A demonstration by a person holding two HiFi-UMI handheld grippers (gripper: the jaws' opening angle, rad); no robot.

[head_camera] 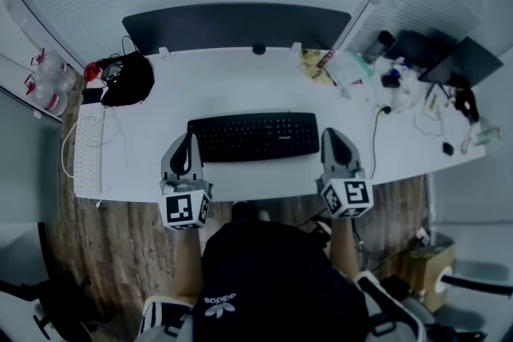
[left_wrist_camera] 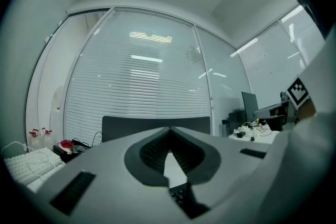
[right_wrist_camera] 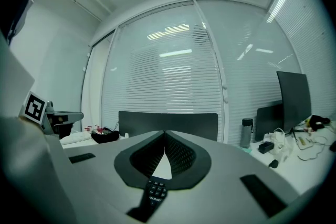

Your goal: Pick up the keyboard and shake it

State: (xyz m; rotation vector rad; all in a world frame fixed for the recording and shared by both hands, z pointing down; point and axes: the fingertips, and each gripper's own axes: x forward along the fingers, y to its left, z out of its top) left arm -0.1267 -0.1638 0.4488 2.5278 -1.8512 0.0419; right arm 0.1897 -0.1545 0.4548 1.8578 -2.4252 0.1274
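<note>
Just beside the left end of the black keyboard (head_camera: pixel 253 136) sits my left gripper (head_camera: pixel 191 140), fingers pressed together, pinching nothing. My right gripper (head_camera: pixel 331 135) is just beside the keyboard's right end, fingers also pressed together, empty. The keyboard lies flat on the white desk (head_camera: pixel 240 80) between them, not lifted. A black bag (head_camera: pixel 128 80) sits well behind the keyboard's left end.

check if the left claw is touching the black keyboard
Cannot tell. In the head view the left claw overlaps the left end of the keyboard, but height is hidden; the left gripper view shows only keys below the shut claw.
</note>
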